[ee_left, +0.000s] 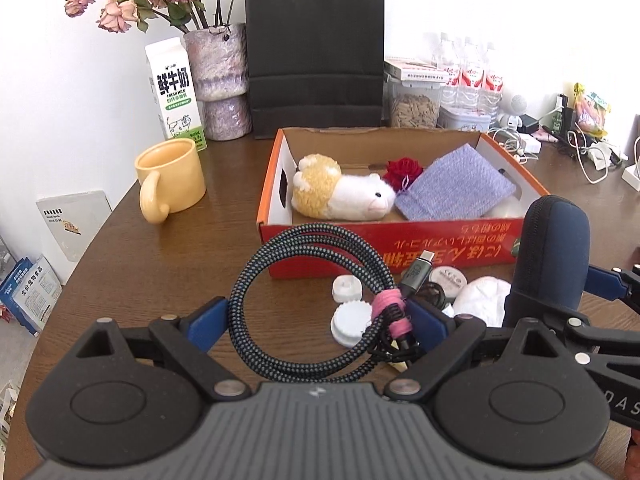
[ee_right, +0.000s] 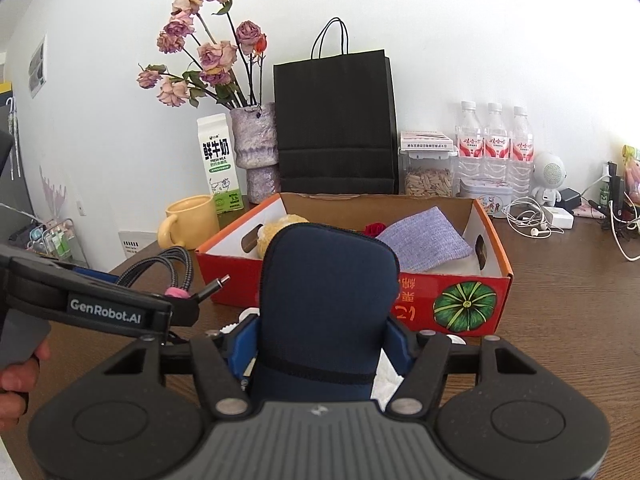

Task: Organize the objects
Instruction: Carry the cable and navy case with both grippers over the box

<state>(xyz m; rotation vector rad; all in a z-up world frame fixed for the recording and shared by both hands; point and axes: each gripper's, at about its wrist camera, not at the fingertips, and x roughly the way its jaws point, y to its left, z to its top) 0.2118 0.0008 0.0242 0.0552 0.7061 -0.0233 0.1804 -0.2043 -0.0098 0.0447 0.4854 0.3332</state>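
My left gripper (ee_left: pixel 316 320) is shut on a coiled braided cable (ee_left: pixel 280 304) tied with a pink band, held just above the table in front of the orange cardboard box (ee_left: pixel 400 240). My right gripper (ee_right: pixel 322 344) is shut on a dark blue zip case (ee_right: pixel 324 300), held upright before the box (ee_right: pixel 440 292); the case also shows in the left wrist view (ee_left: pixel 552 256). Inside the box lie a plush toy (ee_left: pixel 336 192), a red flower (ee_left: pixel 402 170) and a purple cloth (ee_left: pixel 456 188). The left gripper and cable show in the right wrist view (ee_right: pixel 160 272).
On the table near the box front lie white lids (ee_left: pixel 348 308), a round tin (ee_left: pixel 448 278) and a white pad (ee_left: pixel 484 300). A yellow mug (ee_left: pixel 172 178), milk carton (ee_left: pixel 176 92), vase (ee_left: pixel 220 80), black bag (ee_left: pixel 316 56), water bottles (ee_right: pixel 496 148) and tangled cables (ee_right: pixel 532 220) stand behind.
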